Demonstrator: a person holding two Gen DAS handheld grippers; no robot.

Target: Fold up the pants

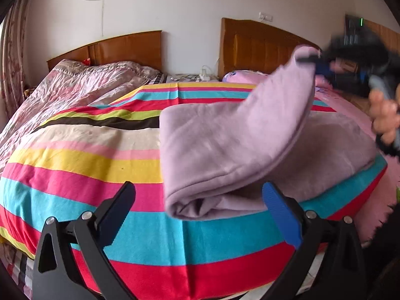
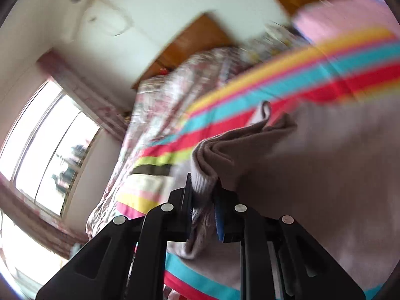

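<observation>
Closest to the camera in the left wrist view, the left gripper (image 1: 198, 210) has its fingers spread wide with nothing between them, hovering just short of the near folded edge of the pants (image 1: 225, 155). Those are lilac fleece ones lying on the striped bedspread (image 1: 100, 162), and they look already doubled at least once, since the near-left corner shows stacked layers. A bit further in, one end of the fabric is lifted off the bed and arcs up to the right gripper (image 1: 312, 58), which is blurry in that view but clearly has the cloth in its grip. The right wrist view confirms it: the right gripper (image 2: 203, 195) is pinched tight on a bunched, ribbed-looking edge of the pants (image 2: 312, 175), could be the cuff or the waistband, can't tell which. So my read is that we're mid-fold, with the right side carrying the raised end across toward the near-left part of the stack. The next move probably calls for laying that end down so the edges line up, then letting go without dragging the layer back. The idle left claw could pin or smooth the stack, since fleece tends to slide. Past all that there's a pink floral quilt (image 1: 75, 87) on the other bed, then the wooden headboards (image 1: 255, 47) against the wall.
</observation>
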